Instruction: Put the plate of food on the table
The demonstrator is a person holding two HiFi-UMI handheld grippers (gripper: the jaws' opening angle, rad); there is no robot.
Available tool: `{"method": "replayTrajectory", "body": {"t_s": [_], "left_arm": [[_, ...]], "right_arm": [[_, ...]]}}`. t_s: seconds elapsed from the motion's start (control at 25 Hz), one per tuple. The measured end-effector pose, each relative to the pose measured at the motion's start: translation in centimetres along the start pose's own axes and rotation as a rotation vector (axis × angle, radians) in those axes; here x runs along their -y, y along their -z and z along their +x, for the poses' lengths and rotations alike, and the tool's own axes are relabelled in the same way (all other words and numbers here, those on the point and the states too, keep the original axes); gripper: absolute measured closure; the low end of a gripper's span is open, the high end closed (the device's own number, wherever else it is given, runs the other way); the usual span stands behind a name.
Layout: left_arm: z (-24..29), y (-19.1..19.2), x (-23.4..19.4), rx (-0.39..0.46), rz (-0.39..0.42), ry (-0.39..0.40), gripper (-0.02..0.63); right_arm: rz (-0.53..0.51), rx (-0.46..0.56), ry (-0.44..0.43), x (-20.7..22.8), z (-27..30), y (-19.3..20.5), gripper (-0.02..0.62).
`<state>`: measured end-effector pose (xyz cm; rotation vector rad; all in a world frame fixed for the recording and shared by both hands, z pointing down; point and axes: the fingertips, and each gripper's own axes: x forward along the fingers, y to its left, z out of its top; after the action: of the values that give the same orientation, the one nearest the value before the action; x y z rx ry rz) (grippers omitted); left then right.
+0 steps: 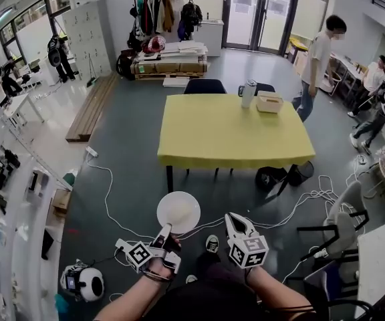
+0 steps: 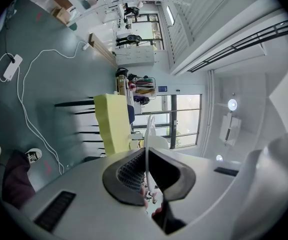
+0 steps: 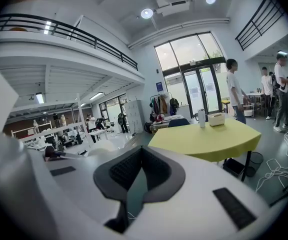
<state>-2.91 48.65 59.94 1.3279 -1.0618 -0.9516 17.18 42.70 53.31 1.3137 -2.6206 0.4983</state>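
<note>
In the head view a white round plate (image 1: pixel 178 212) with a pale heap of food hangs above the floor, short of the yellow table (image 1: pixel 236 134). My left gripper (image 1: pixel 164 232) is shut on the plate's near rim. The left gripper view shows that plate (image 2: pixel 147 134) edge-on, pinched between the black pads (image 2: pixel 129 171), with the yellow table (image 2: pixel 109 124) beyond. My right gripper (image 1: pixel 235 222) sits to the right of the plate, apart from it, shut with nothing in it. In the right gripper view, past the closed jaws of the right gripper (image 3: pixel 140 154), the yellow table (image 3: pixel 209 136) stands ahead.
A tumbler (image 1: pixel 248 93) and a small box (image 1: pixel 269 102) stand at the table's far right corner. A dark chair (image 1: pixel 204 85) is behind it; a bin (image 1: pixel 303 172) and bag (image 1: pixel 270 178) lie under its right side. White cables (image 1: pixel 105 192) cross the floor. A person (image 1: pixel 318 65) stands at the right.
</note>
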Motion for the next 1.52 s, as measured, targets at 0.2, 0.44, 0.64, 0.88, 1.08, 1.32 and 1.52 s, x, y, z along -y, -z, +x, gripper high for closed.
{"method": "replayTrajectory", "body": {"t_s": [0.2,0.44,0.64,0.88,1.08,1.32,1.52], "left_arm": [[2.5,-1.5,0.0,0.021,-0.026,0.019,0.589],[7.0,-3.3,0.2,0.040,-0.012,0.011,0.589],[11.9,-4.3,0.8,0.071,-0.024,0.018,0.589],[17.2,-5.0,1.6,0.101,-0.019,0.008,0.589],[20.5,-5.7,1.9,0.136,-0.025,0.004,0.589],[23.5,-6.7,2.3,0.189,-0.022,0.023,0.589],[24.8,-7.1,2.7,0.215,-0.027,0.019,0.589]], "right_arm": [[-0.002,-0.010,-0.013,1.2,3.2,-0.9,0.583],[-0.002,-0.024,-0.027,4.2,7.6,-2.7,0.583],[-0.012,-0.027,-0.047,7.3,11.2,-4.9,0.583],[-0.018,-0.033,-0.067,11.2,15.2,-7.5,0.583],[-0.022,-0.031,-0.092,13.6,18.3,-9.2,0.583],[-0.043,-0.038,-0.136,15.5,21.3,-10.5,0.583],[-0.037,-0.044,-0.155,16.2,23.1,-11.2,0.583]]}}
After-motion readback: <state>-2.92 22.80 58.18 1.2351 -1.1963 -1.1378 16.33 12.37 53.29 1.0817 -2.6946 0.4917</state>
